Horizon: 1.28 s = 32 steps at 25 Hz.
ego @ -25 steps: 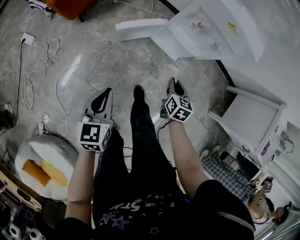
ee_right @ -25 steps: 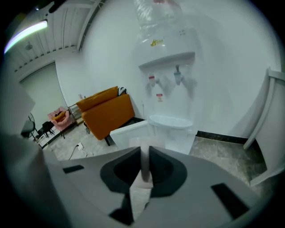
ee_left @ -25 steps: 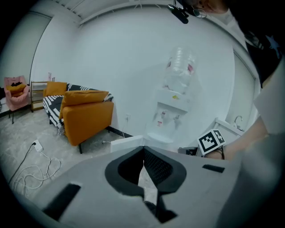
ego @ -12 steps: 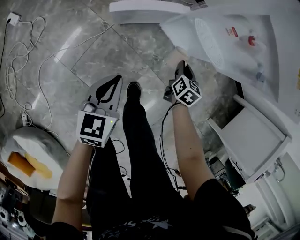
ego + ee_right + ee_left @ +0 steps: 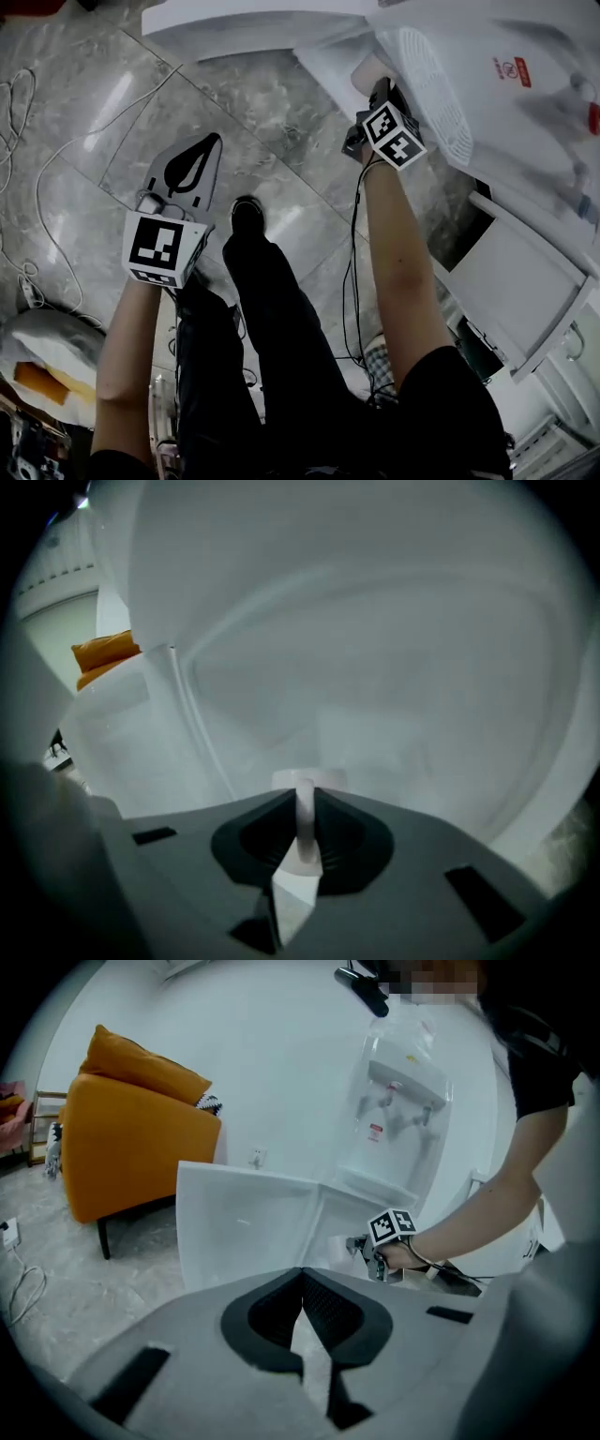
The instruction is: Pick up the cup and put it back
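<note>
The right tongs (image 5: pixel 306 799) pinch the white cup (image 5: pixel 309 780) by its wall (rim showing just past the 2 jaws), holding it close to a white dispenser (image 5: pixel 487 122), while the left tongs (image 5: pixel 302 1277), pressed together on nothing, hang well apart over the marble floor (image 5: pixel 262 103).

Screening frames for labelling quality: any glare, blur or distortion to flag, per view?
Head view: dim and washed out, with glare streaks on the floor. Left gripper view: strong fisheye bending, black corners, bright white wall, detail otherwise fairly clear. Right gripper view: hazy, low contrast, dark edges; the cup pinched in the right gripper looks soft.
</note>
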Tool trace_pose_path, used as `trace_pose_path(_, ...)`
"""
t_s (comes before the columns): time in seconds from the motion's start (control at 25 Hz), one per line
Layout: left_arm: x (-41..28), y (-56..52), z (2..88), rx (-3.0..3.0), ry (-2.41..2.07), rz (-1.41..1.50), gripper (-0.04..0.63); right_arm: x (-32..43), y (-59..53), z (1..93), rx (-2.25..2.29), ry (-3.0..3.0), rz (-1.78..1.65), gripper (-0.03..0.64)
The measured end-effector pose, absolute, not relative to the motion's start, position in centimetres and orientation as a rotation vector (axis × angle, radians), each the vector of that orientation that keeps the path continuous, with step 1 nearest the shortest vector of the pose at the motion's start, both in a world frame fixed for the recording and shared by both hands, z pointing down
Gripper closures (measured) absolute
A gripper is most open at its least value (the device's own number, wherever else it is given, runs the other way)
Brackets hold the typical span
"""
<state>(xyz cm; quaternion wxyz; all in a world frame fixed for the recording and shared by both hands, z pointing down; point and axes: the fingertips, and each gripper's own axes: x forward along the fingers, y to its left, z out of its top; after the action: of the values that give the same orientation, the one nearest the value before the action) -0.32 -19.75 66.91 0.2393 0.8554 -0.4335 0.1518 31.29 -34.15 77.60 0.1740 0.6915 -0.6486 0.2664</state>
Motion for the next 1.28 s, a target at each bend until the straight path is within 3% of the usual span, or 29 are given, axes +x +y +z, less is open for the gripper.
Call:
trace_pose_path(0.68,-0.3,-24.1,78.6,2.452,-1.168,0.370,0.586,32.8,-38.6,84.1,2.065,-2.020,0.391,0.574)
trace_pose_path(1.28,0.9,-21.2,78.5,2.452,-1.052,0.404,0.586,32.1,-36.7,88.9,1.962,-1.833,0.530,0.550)
